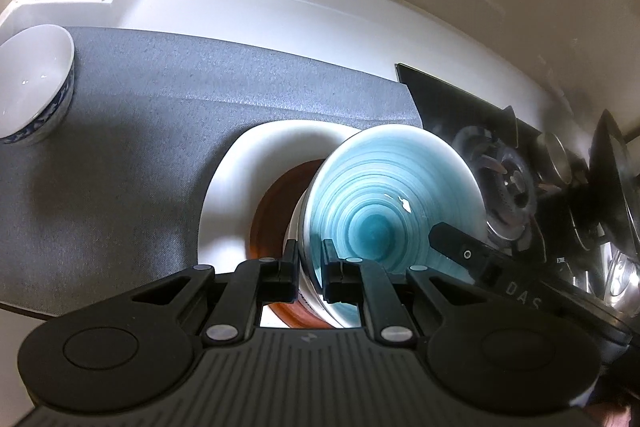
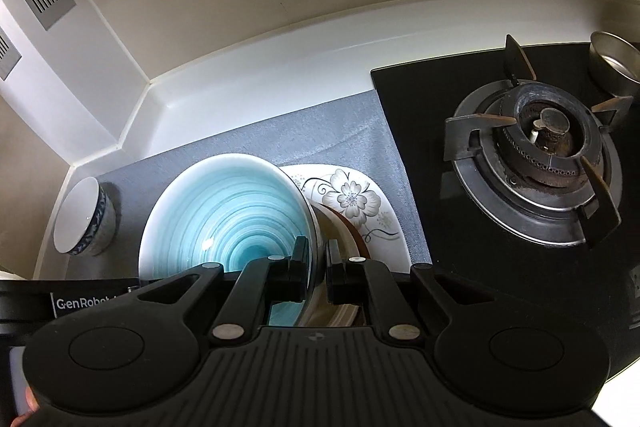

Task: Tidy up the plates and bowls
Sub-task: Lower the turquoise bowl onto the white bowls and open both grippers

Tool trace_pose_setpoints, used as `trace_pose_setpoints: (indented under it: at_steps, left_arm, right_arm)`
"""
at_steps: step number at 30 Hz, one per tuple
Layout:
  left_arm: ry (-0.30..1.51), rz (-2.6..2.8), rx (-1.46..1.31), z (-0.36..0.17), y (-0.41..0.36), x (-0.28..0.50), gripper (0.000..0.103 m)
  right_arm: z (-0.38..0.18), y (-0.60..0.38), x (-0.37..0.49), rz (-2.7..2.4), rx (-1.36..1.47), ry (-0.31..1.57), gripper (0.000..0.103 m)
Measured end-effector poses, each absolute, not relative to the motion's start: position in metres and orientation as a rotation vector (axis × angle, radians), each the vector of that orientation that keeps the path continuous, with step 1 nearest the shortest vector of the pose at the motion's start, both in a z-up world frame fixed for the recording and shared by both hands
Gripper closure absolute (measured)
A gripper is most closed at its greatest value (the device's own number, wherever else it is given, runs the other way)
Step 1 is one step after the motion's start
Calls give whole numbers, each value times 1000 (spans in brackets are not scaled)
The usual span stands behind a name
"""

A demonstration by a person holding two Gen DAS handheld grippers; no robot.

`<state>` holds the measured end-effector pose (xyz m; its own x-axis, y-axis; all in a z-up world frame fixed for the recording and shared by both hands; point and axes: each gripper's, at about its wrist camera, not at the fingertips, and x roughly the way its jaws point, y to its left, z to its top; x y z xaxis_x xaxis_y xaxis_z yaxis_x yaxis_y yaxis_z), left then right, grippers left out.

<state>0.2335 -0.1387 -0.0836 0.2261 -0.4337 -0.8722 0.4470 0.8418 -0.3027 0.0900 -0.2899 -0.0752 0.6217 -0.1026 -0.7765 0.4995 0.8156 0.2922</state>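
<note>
Both tongs clamp opposite rims of the round turquoise-glazed ceramic bowl (image 1: 384, 203), held over the stack of a brown plate (image 1: 276, 203) on a white flower-printed square plate (image 2: 352, 203) on the bench's grey mat (image 1: 160, 131). The left tongs (image 1: 310, 267) and right tongs (image 2: 318, 267) each pinch the wall; the stack lies directly beneath, so the coming move likely runs straight down.

Grey mat (image 2: 248, 143) on white counter (image 2: 256, 83); gas burner (image 2: 548, 139) beside mat.
</note>
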Motion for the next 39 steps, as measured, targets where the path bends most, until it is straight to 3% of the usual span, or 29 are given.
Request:
trace_pose_setpoints:
  at_steps: [18,33,36,39]
  left_arm:
    - [1188,-616,50,-86,-145,235,92]
    - [1156,-641,50,-85,-141,232,85]
    - [1157,-643,53,-86,-138,231,70]
    - [1143,-633,59,-87,-131,228,44]
  right_arm:
    - [-68,-289,92,-365,486,882,89]
    - [-66,-291,89,-349,455,902,84]
    - [-66,-292,86,-358,455,902,82]
    - [-65,-294,79,-377,458,896,74]
